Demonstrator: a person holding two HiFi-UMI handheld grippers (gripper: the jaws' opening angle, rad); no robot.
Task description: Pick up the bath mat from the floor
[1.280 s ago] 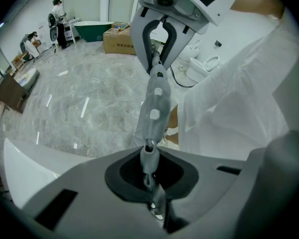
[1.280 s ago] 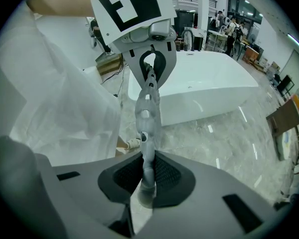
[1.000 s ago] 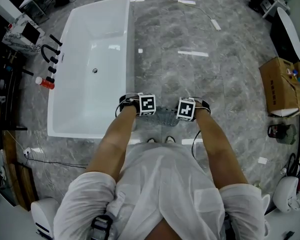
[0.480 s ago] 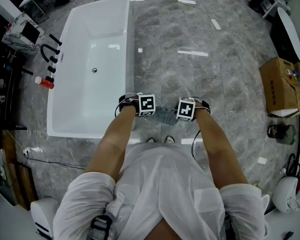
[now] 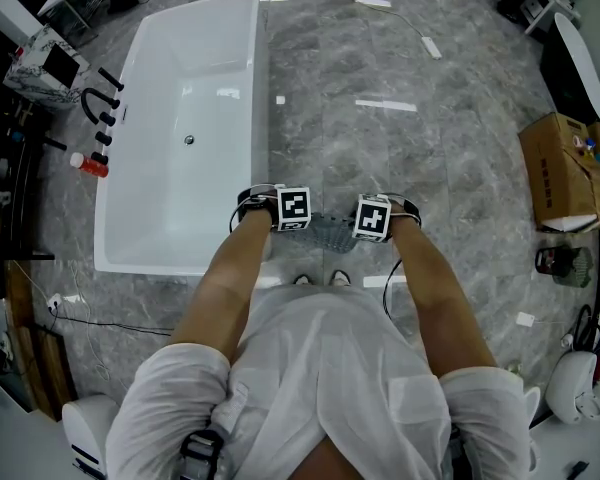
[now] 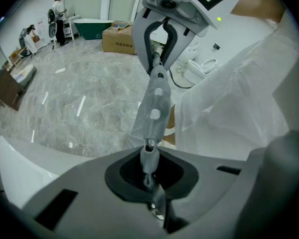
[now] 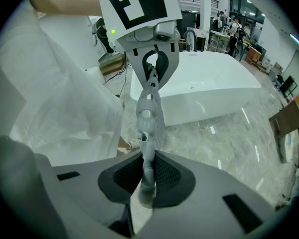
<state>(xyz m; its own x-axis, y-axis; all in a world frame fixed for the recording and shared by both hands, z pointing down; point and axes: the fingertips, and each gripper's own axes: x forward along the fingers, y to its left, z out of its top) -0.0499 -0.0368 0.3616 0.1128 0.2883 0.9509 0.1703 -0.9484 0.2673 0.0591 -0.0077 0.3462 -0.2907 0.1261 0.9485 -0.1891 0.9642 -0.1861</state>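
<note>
We count on this floor | bath mat [image 5: 332, 231]: one | grippers: two, left gripper [image 6: 148, 156] and right gripper [image 7: 147, 176] | white bathtub [image 5: 195, 78]: one | cardboard box [image 5: 565, 173]: one | red bottle [image 5: 92, 166]: one | shoe tips [image 5: 302, 280]: two

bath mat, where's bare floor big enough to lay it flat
The widest bare stretch is the grey marble floor between the white rectangular bathtub and the brown cardboard box, ahead of the held grey perforated bath mat; only white strips lie there. Crowded: black tap fittings and red bottle left of the tub.
</note>
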